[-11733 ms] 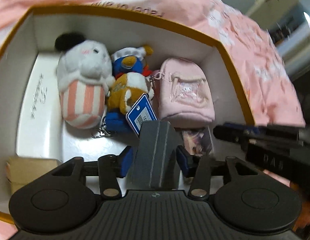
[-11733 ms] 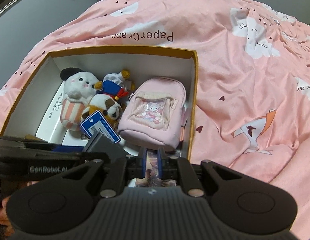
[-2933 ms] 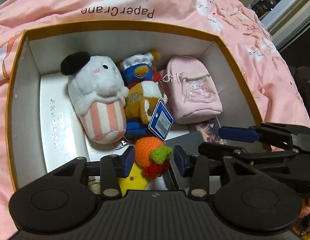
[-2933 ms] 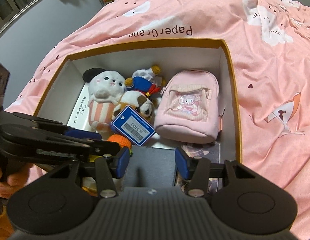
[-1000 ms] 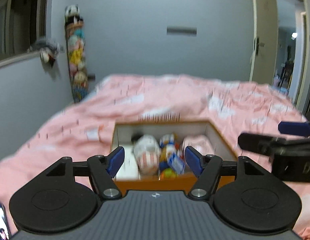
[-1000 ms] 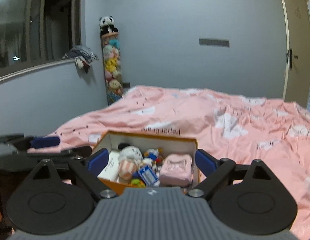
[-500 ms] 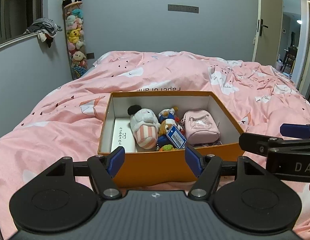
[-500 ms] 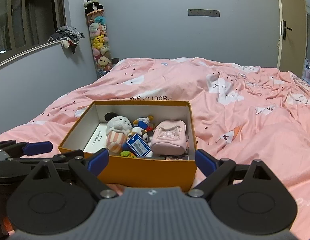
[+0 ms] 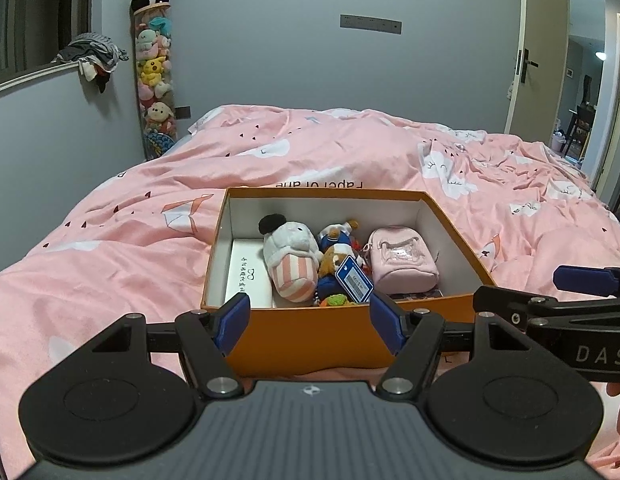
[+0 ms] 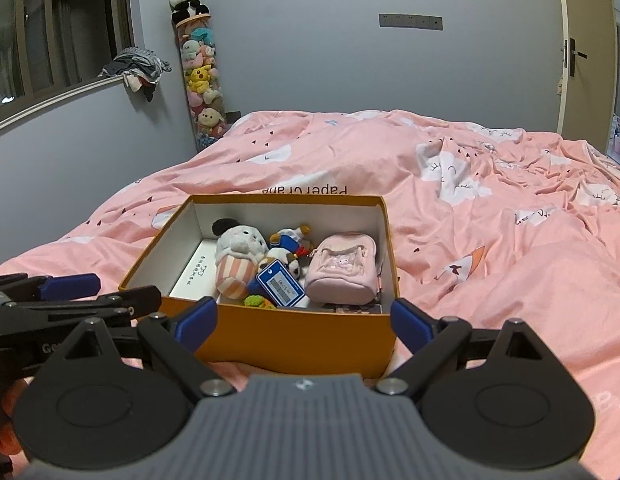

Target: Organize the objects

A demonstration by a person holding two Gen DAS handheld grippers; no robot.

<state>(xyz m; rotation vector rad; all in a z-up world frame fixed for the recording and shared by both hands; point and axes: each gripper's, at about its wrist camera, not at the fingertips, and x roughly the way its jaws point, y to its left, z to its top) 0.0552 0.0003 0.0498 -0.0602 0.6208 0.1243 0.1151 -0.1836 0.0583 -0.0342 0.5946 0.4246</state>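
At centre frame, the orange box [image 9: 341, 336] is sitting on the pink duvet [image 9: 110, 248], holding plush toys [image 9: 290, 258] and a pink pouch [image 9: 401, 262], directly ahead of both grippers, left gripper [image 9: 310, 318] and right gripper [image 10: 304, 320], each spread wide, gripping nothing.

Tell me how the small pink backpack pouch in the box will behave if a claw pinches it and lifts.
The pink backpack pouch looks like padded fabric, so it would probably squash under the pinch instead of slipping. It bulges, so it may hold something and sag. Wedged between the box wall and the plush toys, it might drag a neighbour along.
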